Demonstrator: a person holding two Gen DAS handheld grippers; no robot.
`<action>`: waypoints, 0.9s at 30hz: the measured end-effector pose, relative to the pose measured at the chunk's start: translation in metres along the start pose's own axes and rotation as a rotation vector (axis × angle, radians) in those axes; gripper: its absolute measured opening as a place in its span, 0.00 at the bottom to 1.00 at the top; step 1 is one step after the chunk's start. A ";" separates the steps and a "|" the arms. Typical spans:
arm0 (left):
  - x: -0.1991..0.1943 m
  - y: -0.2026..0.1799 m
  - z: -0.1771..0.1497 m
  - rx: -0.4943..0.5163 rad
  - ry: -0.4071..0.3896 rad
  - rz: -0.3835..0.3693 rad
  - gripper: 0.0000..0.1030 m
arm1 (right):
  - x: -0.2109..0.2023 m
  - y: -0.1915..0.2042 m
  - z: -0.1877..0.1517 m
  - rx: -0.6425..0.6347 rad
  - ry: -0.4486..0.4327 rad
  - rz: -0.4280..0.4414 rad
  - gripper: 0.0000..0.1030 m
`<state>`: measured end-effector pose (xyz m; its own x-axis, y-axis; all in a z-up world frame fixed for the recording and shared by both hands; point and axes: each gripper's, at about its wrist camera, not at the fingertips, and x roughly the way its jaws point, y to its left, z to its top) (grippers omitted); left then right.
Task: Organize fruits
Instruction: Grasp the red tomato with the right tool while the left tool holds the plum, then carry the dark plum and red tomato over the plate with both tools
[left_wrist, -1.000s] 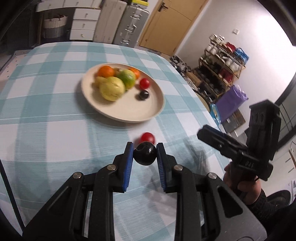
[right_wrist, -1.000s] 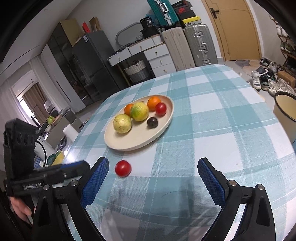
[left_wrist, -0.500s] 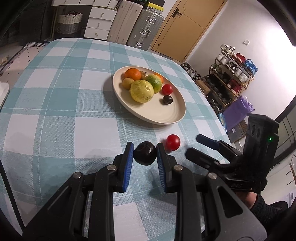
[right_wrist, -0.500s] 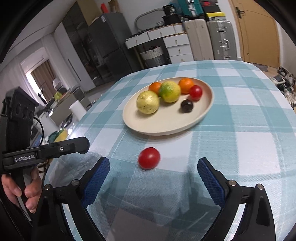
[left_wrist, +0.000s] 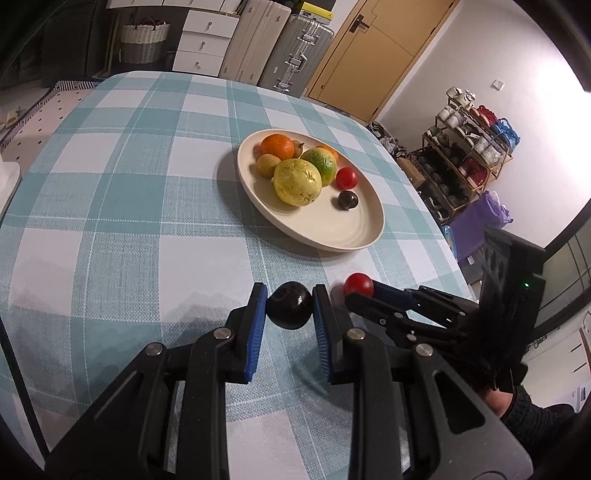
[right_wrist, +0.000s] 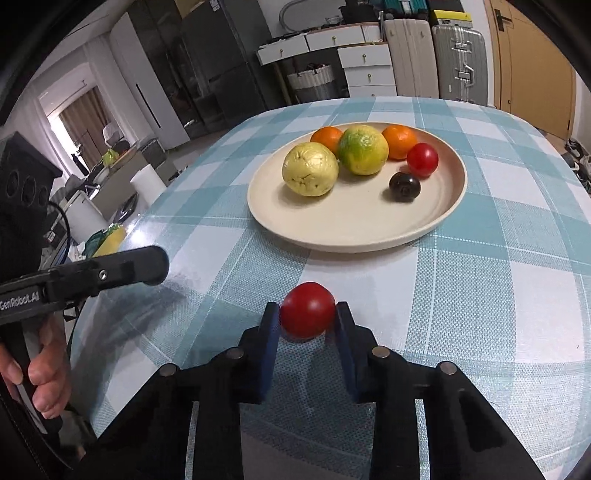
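My left gripper (left_wrist: 289, 305) is shut on a dark plum (left_wrist: 290, 305) and holds it above the checked tablecloth. My right gripper (right_wrist: 307, 314) is shut on a red tomato (right_wrist: 307, 309) close to the cloth; the tomato also shows in the left wrist view (left_wrist: 358, 284). A cream plate (right_wrist: 354, 229) ahead holds a yellow fruit (right_wrist: 310, 169), a green-yellow citrus (right_wrist: 363, 149), two oranges, a red tomato (right_wrist: 422, 159) and a dark plum (right_wrist: 405, 186). The plate also shows in the left wrist view (left_wrist: 332, 230).
The round table with the blue checked cloth (left_wrist: 122, 206) drops off at the right edge (left_wrist: 448, 243). Suitcases, white drawers and a door stand beyond the table. A shoe rack (left_wrist: 469, 147) stands at the right wall.
My right gripper has closed from wide open onto the red tomato. My left gripper has kept hold of the dark plum and swung so that the plate sits further right.
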<state>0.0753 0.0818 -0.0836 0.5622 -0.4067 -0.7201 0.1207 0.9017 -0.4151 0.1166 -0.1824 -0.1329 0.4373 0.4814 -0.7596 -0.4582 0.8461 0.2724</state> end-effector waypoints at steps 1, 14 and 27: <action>0.000 0.000 0.001 0.001 -0.001 0.000 0.21 | -0.001 0.000 0.000 -0.001 -0.006 0.007 0.29; 0.018 -0.036 0.041 0.070 -0.013 -0.010 0.22 | -0.042 -0.025 0.016 0.066 -0.138 0.030 0.29; 0.062 -0.083 0.081 0.138 0.006 0.003 0.22 | -0.057 -0.070 0.057 0.078 -0.202 -0.024 0.29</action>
<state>0.1665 -0.0063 -0.0491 0.5578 -0.4047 -0.7246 0.2307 0.9143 -0.3330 0.1676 -0.2561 -0.0747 0.5969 0.4904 -0.6350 -0.3882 0.8692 0.3063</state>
